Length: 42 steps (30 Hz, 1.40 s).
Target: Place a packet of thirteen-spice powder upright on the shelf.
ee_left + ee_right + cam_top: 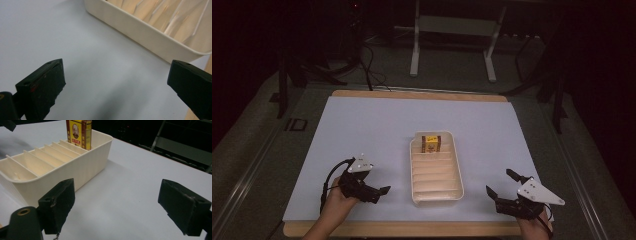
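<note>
Sitting on a white mat (pixel 362 130), a cream tray (pixel 458 172) lies in the middle of the tabletop, closer to the near edge than the far one. Thin walls cut the tray into many slots. 1 small yellow box (pixel 431 144) stands up straight in the slot at the far end of the tray (it has a little picture on its front). The other slots that can be seen hold nothing.

Down by the near edge, 2 grippers wait, 1 on each side of the tray. The left gripper (pixel 384 190) is just beside the tray's left wall, near its close end. Its jaws are spread wide with nothing between them, and they point at the tray. The left gripper view shows the mat and the tray's wall (pixel 150 37) past those jaws.

The right gripper (pixel 502 182) is near the tabletop's near right corner, a bit away from the tray. Its jaws are spread wide too, and they hold nothing. The right gripper view shows the tray (pixel 82 167) and the box (pixel 78 133) beyond the jaws.
</note>
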Each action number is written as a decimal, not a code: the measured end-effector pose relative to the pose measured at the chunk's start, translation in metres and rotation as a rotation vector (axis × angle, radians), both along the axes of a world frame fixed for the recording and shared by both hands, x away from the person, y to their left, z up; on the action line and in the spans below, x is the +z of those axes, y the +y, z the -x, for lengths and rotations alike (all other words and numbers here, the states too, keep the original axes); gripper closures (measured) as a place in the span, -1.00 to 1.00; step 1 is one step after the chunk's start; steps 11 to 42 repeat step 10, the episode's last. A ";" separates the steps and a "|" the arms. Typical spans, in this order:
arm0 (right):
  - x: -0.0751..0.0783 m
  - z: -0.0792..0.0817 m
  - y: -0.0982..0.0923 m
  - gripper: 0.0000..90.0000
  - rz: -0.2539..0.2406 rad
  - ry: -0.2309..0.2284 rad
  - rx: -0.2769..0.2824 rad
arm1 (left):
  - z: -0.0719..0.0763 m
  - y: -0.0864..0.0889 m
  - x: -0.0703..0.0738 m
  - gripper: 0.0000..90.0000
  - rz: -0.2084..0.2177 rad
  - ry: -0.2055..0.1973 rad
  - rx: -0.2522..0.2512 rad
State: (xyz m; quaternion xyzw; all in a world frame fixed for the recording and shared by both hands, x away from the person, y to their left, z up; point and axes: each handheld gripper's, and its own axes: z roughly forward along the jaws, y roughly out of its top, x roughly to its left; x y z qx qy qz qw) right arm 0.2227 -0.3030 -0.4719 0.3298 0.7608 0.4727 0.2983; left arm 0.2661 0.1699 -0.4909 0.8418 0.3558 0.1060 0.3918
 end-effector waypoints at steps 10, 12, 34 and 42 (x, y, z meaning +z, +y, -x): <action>0.000 -0.001 0.000 -0.69 -0.001 0.001 0.000 | 0.002 -0.001 0.002 -0.96 0.020 -0.046 0.051; 0.000 -0.001 0.000 -0.69 -0.001 0.001 0.000 | 0.002 -0.001 0.002 -0.96 0.020 -0.046 0.051; 0.000 -0.001 0.000 -0.69 -0.001 0.001 0.000 | 0.002 -0.001 0.002 -0.96 0.020 -0.046 0.051; 0.000 -0.001 0.000 -0.69 -0.001 0.001 0.000 | 0.002 -0.001 0.002 -0.96 0.020 -0.046 0.051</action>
